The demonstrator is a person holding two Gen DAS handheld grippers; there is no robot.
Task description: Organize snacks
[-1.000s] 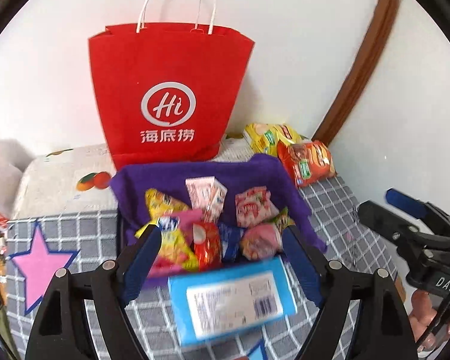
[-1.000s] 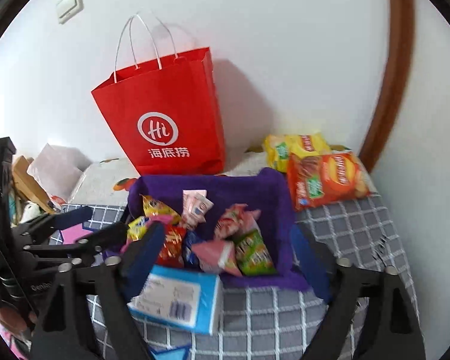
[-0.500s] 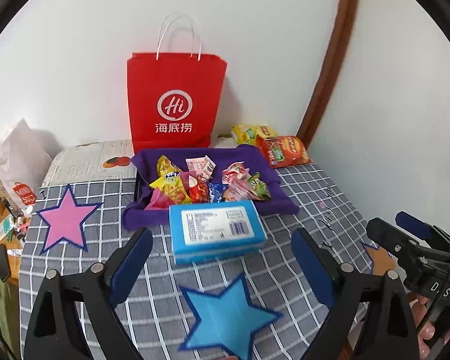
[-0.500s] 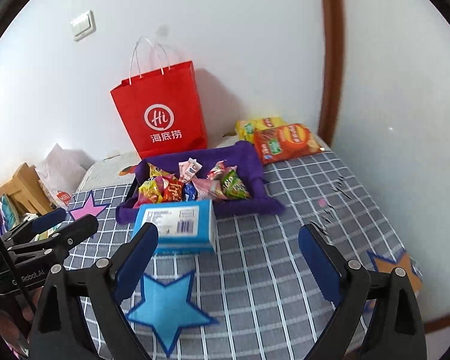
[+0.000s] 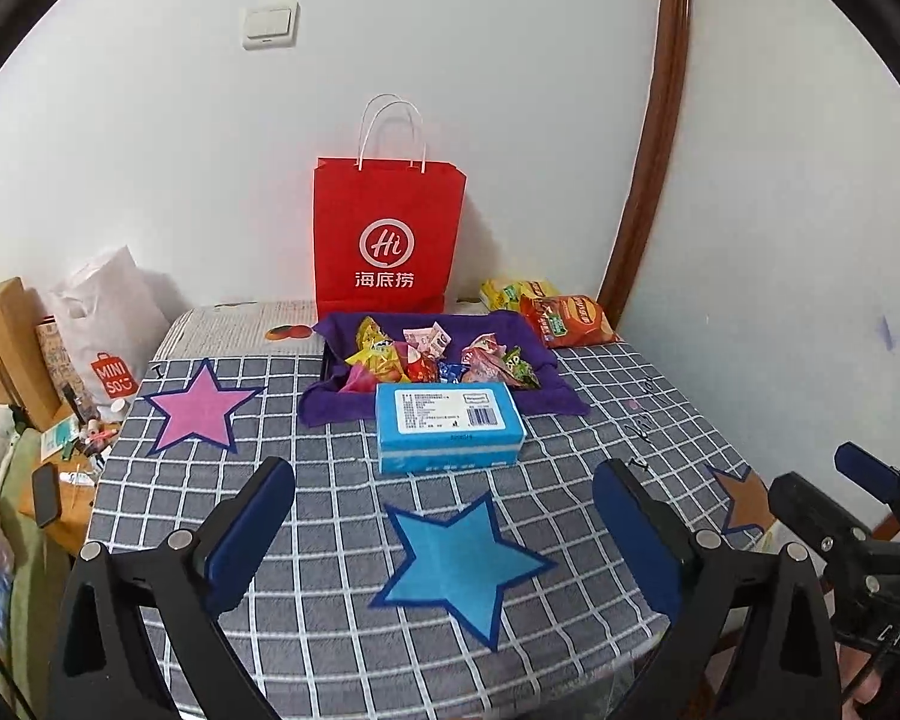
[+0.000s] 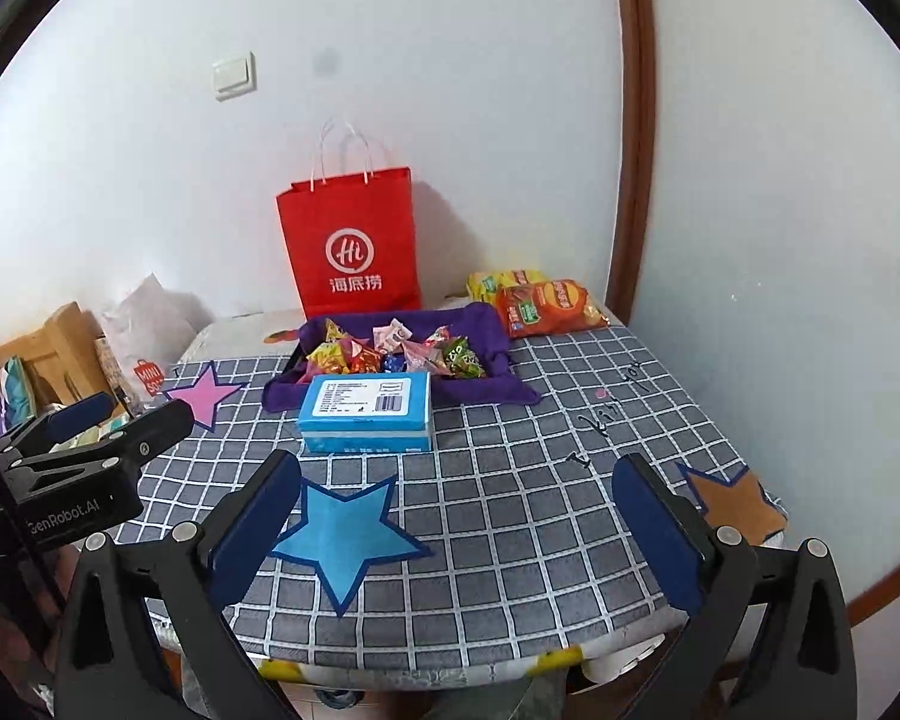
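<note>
Matt grey cloth with a white woven grid covers the table (image 5: 570,432), and the blue star (image 5: 459,564) near its front edge looks like flat felt. The blue box (image 5: 447,429) is smooth card with a glossy white label. Soft purple cloth lines the tray (image 5: 555,387), full of shiny crinkled foil packets (image 5: 432,360). At the back edge, the red bag (image 5: 384,240) is matt paper, and the chip bags (image 6: 546,306) gleam like plastic film. Gripper fingers (image 5: 252,525): matt black plastic, blue rubbery pads, metal screws.
</note>
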